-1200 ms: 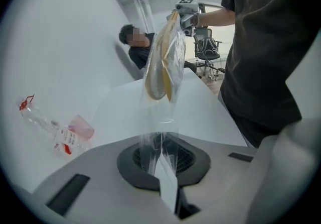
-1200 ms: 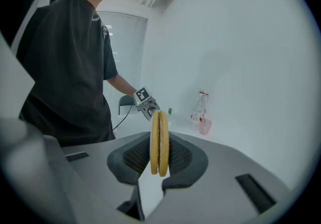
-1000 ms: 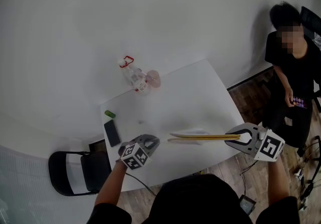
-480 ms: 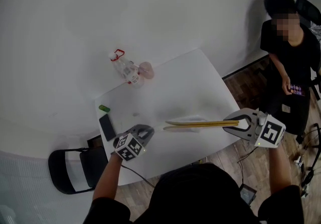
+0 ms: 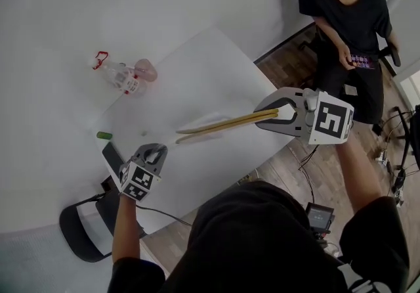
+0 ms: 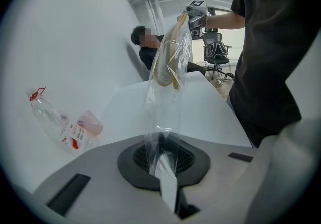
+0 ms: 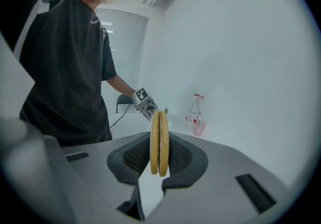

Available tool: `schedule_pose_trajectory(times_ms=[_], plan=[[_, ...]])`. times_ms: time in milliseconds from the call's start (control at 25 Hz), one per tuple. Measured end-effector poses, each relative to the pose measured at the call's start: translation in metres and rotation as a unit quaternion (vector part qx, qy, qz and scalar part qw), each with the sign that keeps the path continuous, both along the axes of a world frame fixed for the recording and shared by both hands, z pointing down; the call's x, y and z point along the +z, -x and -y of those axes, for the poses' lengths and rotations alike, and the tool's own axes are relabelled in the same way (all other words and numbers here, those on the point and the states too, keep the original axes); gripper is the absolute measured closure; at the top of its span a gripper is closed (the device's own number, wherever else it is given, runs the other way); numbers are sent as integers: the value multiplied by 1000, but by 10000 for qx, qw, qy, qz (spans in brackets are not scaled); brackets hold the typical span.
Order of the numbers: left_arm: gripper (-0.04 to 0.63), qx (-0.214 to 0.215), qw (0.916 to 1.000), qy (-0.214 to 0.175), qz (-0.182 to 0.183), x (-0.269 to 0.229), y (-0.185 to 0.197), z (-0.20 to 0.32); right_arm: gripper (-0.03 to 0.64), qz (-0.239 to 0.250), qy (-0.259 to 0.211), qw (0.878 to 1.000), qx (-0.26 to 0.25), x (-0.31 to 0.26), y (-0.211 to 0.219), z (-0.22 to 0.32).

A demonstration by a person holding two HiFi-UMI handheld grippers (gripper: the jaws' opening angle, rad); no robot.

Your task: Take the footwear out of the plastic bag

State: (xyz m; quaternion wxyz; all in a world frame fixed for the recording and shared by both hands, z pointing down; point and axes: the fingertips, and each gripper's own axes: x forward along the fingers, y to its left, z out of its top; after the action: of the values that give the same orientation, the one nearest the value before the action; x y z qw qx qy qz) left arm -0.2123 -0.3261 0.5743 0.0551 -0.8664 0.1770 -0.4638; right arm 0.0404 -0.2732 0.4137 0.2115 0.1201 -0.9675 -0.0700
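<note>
A pair of flat yellow footwear (image 5: 226, 123) is pressed sole to sole and held edge-on over the white table (image 5: 216, 68). My right gripper (image 5: 279, 114) is shut on one end of the pair (image 7: 158, 140). My left gripper (image 5: 156, 150) is shut on the end of a clear plastic bag (image 6: 168, 92), which stretches taut from its jaws up to the footwear (image 6: 168, 65). In the left gripper view the bag's far part still wraps the yellow pair, just below the right gripper (image 6: 195, 17). The left gripper (image 7: 145, 105) shows beyond the footwear in the right gripper view.
A clear bottle (image 5: 121, 76) and a pink cup (image 5: 146, 69) stand at the table's far corner. A dark phone (image 5: 111, 157) and a small green thing (image 5: 104, 135) lie near the left edge. A black chair (image 5: 82, 232) stands at the left; a person (image 5: 348, 16) stands at the right.
The right gripper has lifted with the footwear, which now slopes up to the right. The left gripper has drawn back toward the table's near-left edge, and the bag is stretched.
</note>
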Motion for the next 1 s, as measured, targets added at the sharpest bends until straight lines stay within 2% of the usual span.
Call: schedule_pose_trajectory(times_ms=[80,320,1000], plan=[[572,5,10000,56,-46,4,-4,-3,546,-119,55,9999,5,4,-5,-4],[572,-123,9998,124,-87,9,15,2,546,-58,76,9999,58,6,3,1],[572,-497,9977,363,-282,1,31,8,546,-17,52,9995,311,-17,-20,12]])
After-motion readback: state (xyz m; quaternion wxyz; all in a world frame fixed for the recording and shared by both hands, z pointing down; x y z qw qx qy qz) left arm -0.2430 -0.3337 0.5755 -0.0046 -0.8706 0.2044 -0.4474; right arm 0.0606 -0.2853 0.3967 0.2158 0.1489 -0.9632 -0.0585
